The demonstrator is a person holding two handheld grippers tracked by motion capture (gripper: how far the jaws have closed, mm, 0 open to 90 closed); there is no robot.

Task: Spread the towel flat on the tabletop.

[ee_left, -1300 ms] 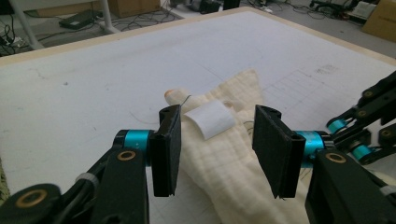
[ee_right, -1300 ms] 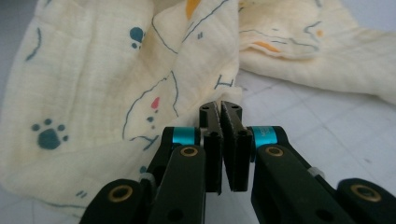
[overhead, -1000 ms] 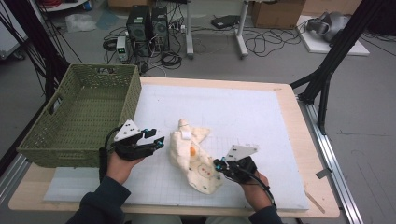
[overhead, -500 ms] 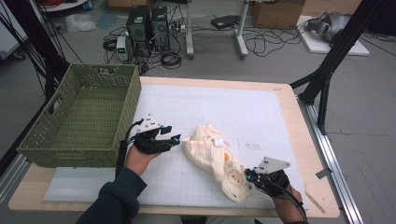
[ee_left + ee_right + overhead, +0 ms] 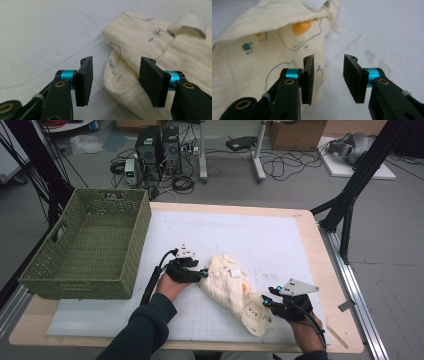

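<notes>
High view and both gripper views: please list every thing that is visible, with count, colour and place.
cloth: one, cream with printed drawings, crumpled on the mat between the two grippers
basket: one, green woven, at the table's left edge
mat: one, white with a grid, covering most of the table
table: one, light wood
computer towers: two, dark, on the floor behind the table
cardboard box: one, brown, on the far floor
left gripper: one, black jaws open, the cloth's folded edge between them
right gripper: one, black jaws just opened, beside the cloth's edge
</notes>
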